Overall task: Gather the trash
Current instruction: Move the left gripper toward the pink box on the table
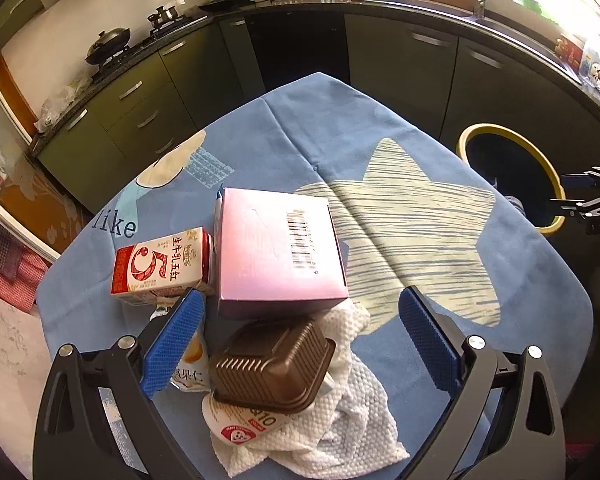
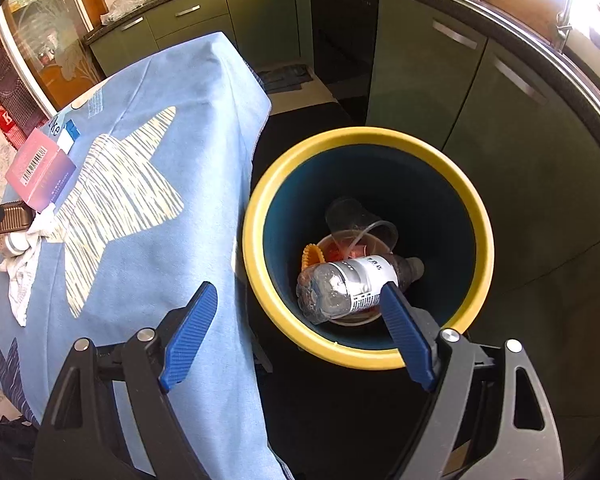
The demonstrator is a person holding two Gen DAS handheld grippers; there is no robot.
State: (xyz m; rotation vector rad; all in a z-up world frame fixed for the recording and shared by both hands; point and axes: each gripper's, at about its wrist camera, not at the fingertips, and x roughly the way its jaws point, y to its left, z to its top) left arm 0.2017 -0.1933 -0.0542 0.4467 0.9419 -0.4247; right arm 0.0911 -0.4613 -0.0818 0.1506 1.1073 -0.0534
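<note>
In the left wrist view my left gripper [image 1: 302, 295] stands open above a pile of trash on the blue tablecloth [image 1: 420, 280]. Between its blue pads lie an upturned brown plastic tray [image 1: 272, 368], a crumpled white paper towel [image 1: 340, 420] and a yogurt cup [image 1: 236, 424]. Just beyond are a pink box [image 1: 280, 248] and a red-and-white milk carton [image 1: 160, 268]. My right gripper [image 2: 298, 289] hangs open over the yellow-rimmed bin [image 2: 256, 208], nothing between its pads. In the bin lie a clear plastic bottle [image 2: 340, 284] and clear cups [image 2: 360, 220].
The bin [image 1: 466, 136] stands on the floor off the table's right edge. A snack wrapper [image 1: 192, 364] lies under the left pad. Green kitchen cabinets [image 2: 420, 72] ring the room behind. From the right wrist view the pink box [image 2: 40, 172] and brown tray [image 2: 14, 216] sit far left.
</note>
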